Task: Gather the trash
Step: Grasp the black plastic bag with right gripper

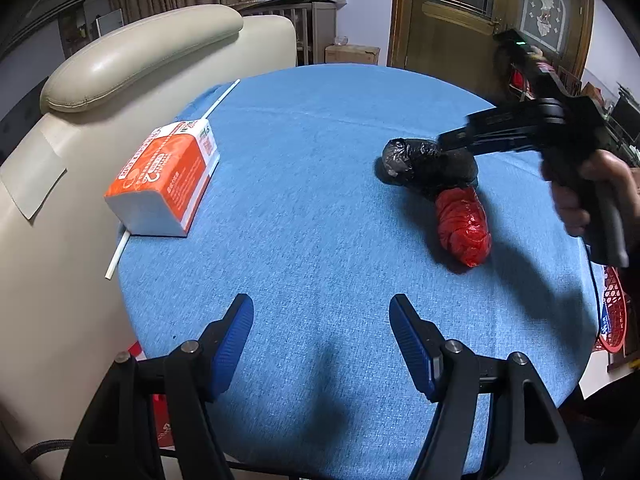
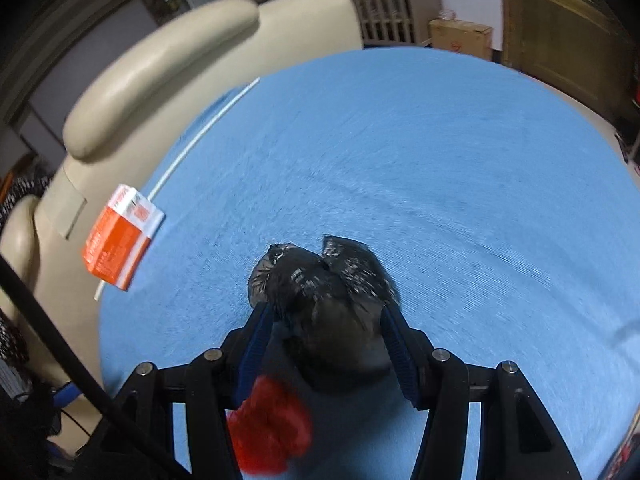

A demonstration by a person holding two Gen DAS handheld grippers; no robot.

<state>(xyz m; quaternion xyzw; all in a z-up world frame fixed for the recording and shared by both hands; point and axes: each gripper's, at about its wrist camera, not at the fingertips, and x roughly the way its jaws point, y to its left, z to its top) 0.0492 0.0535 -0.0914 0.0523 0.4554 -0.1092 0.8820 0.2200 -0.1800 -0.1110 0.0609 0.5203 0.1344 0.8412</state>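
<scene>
A crumpled black plastic bag (image 1: 428, 162) lies on the blue table (image 1: 320, 200), right of centre, with a crumpled red plastic bag (image 1: 464, 226) just in front of it. My right gripper (image 2: 326, 320) has its blue fingers on either side of the black bag (image 2: 320, 280) and is shut on it; the red bag (image 2: 268, 424) lies below the left finger. The right gripper also shows in the left wrist view (image 1: 452, 144), reaching in from the right. My left gripper (image 1: 322, 312) is open and empty above the near part of the table.
An orange and white tissue pack (image 1: 164, 178) lies at the table's left edge on a white straw (image 1: 116, 258). A beige padded chair (image 1: 120, 60) stands close on the left. A red basket (image 1: 612, 312) sits off the right edge. A wooden door (image 1: 460, 20) is behind.
</scene>
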